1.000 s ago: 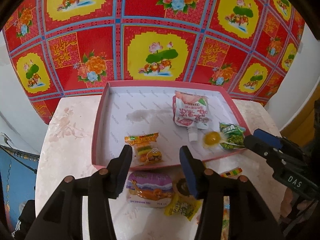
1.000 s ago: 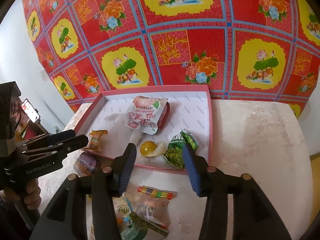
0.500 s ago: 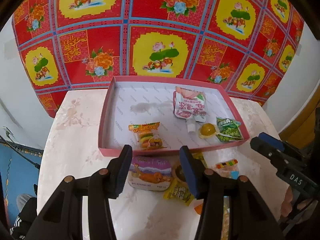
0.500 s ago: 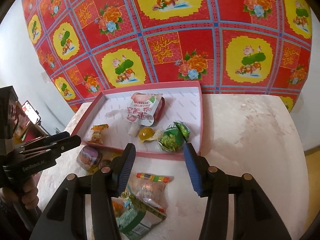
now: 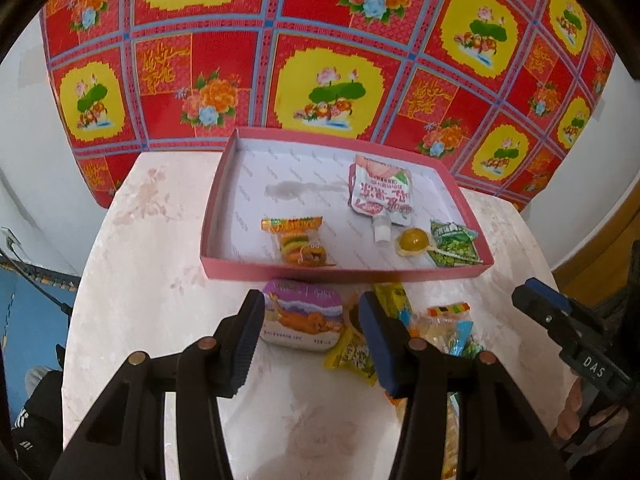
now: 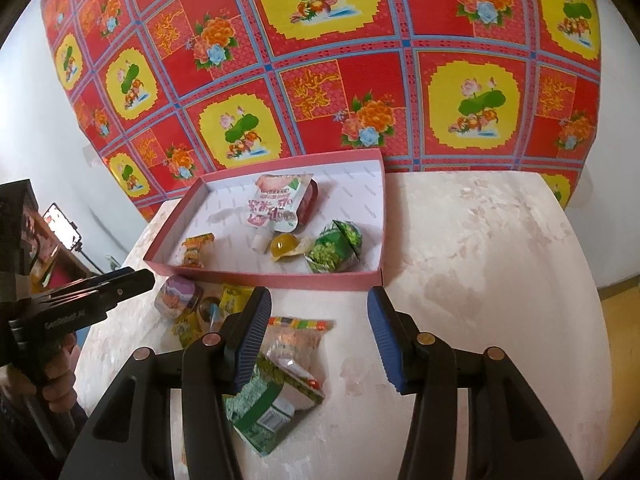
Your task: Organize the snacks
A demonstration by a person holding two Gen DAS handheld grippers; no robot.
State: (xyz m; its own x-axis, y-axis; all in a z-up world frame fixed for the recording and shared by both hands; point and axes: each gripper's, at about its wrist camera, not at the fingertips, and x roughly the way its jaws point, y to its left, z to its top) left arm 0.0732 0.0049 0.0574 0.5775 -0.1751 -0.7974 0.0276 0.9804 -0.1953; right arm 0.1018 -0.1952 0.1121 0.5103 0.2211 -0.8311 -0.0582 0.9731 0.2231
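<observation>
A pink tray (image 5: 344, 274) on the marble table holds a burger gummy pack (image 5: 298, 242), a pink-and-white drink pouch (image 5: 380, 196), a yellow jelly (image 5: 412, 240) and a green pea pack (image 5: 454, 242). In front of the tray lie a purple jelly cup (image 5: 304, 316), a yellow packet (image 5: 352, 356) and a clear bag with a rainbow strip (image 6: 296, 340). My left gripper (image 5: 310, 334) hangs open above the purple cup, gripping nothing. Also open and empty, my right gripper (image 6: 318, 332) hovers over the rainbow bag and a green-and-white packet (image 6: 272, 412).
A red and yellow flowered cloth (image 5: 328, 80) covers the wall behind the table. The table's right part (image 6: 500, 280) is bare marble. A hand holds the left gripper's handle (image 6: 56, 384) at the left edge of the right wrist view.
Both grippers have drawn back from the tray toward the near side of the table, so more of the loose snacks in front of the tray now show. Jaw widths look unchanged.
</observation>
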